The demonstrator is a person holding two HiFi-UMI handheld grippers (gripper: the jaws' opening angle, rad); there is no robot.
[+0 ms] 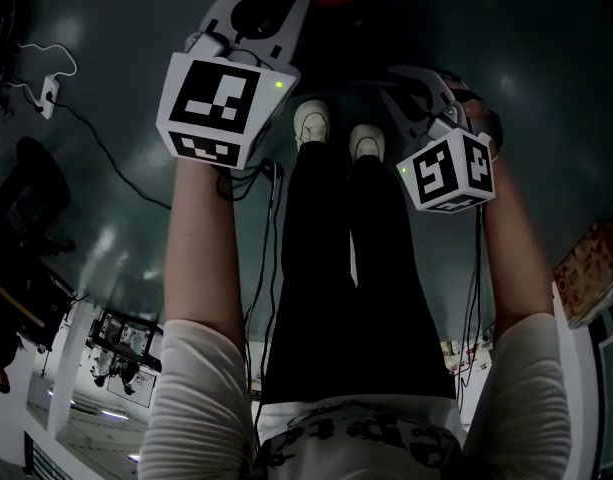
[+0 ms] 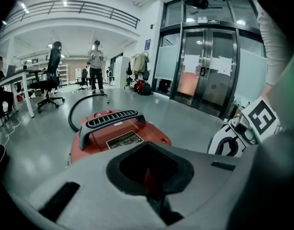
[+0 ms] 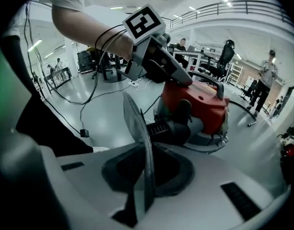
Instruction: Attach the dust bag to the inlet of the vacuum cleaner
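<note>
Dust bag (image 3: 137, 128) is up in the right gripper (image 1: 411, 88), jaws nipped narrow on its lower edge. From that gripper's view it stands edge-on as a thin, dark, faintly textured sheet. It looks light and limp to me, cloth or paper rather than anything rigid, so it should flop and fold if pushed by the loose end. I'd judge the sound place to grip is near the collar around its opening, though the opening itself isn't visible from here. Nothing fragile about it, but a pinch this fine could let it slide.

Beyond the bag and a little to the right, the red vacuum cleaner (image 3: 199, 102) sits on the floor. It has a dark round port (image 3: 183, 113) on its near side that I take for the inlet; bag and port are apart.

Now the hands: both forearms reach forward and down past the person's shoes (image 1: 313, 123). The left gripper (image 1: 258, 8) points at the cleaner from above its near side, jaws drawn together with nothing showing between them. The right one is tilted steeply toward the floor, on the near side of the machine.
</note>
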